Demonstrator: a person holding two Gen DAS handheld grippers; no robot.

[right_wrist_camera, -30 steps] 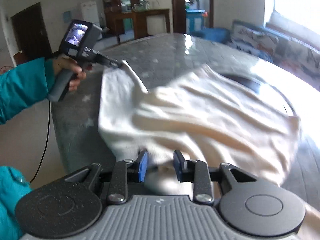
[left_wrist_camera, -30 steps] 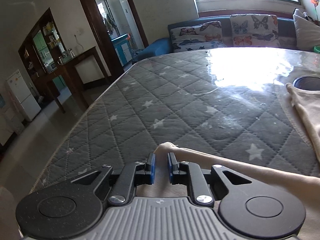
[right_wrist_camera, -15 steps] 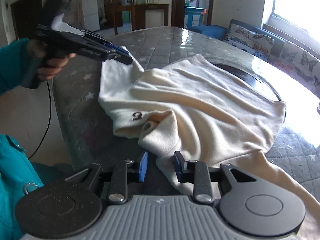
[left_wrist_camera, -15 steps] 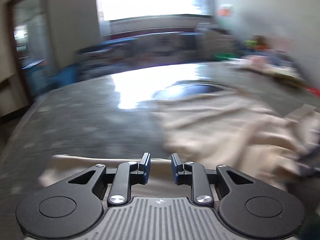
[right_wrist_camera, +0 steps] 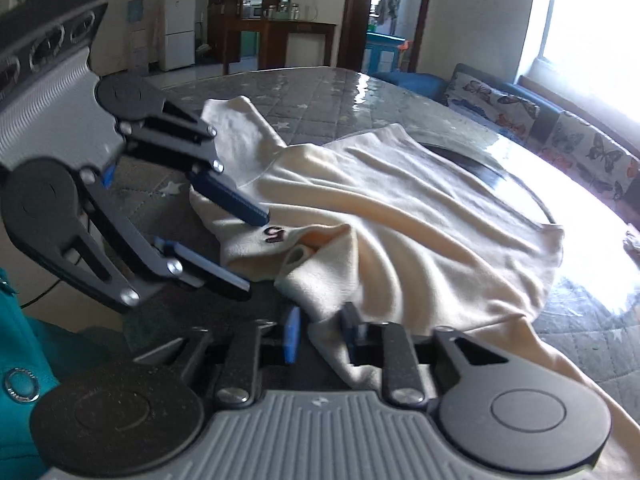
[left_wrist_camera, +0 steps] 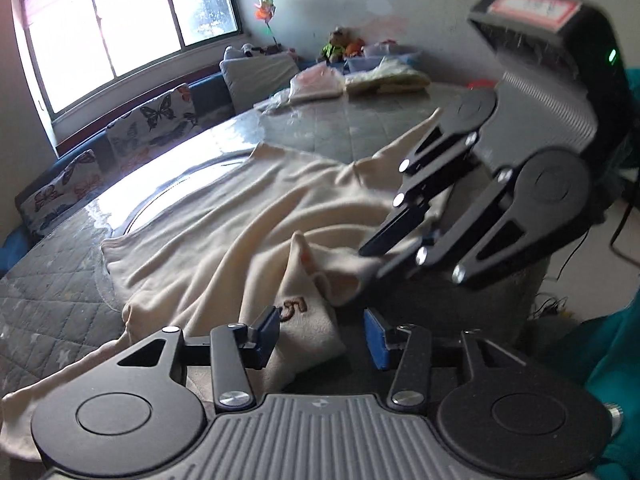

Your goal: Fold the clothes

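Note:
A cream garment (left_wrist_camera: 240,220) with a stitched "5" (left_wrist_camera: 294,307) lies rumpled on the grey quilted table (left_wrist_camera: 48,304). It also shows in the right wrist view (right_wrist_camera: 400,216). My left gripper (left_wrist_camera: 322,334) is open, its fingers either side of the fold bearing the "5"; it also shows in the right wrist view (right_wrist_camera: 252,248). My right gripper (right_wrist_camera: 320,334) is open around a cloth edge near the table's front. In the left wrist view the right gripper (left_wrist_camera: 376,260) hovers at the garment's near fold.
A sofa with butterfly cushions (left_wrist_camera: 152,116) runs under the window. Folded clothes and bags (left_wrist_camera: 360,80) sit at the table's far end. A dark round inset (right_wrist_camera: 472,160) lies under the garment. A fridge (right_wrist_camera: 178,26) and wooden cabinet stand in the back room.
My left gripper let go of the sleeve tip, swung right and opened over the "5" fold. My right gripper stayed low at the garment's near edge.

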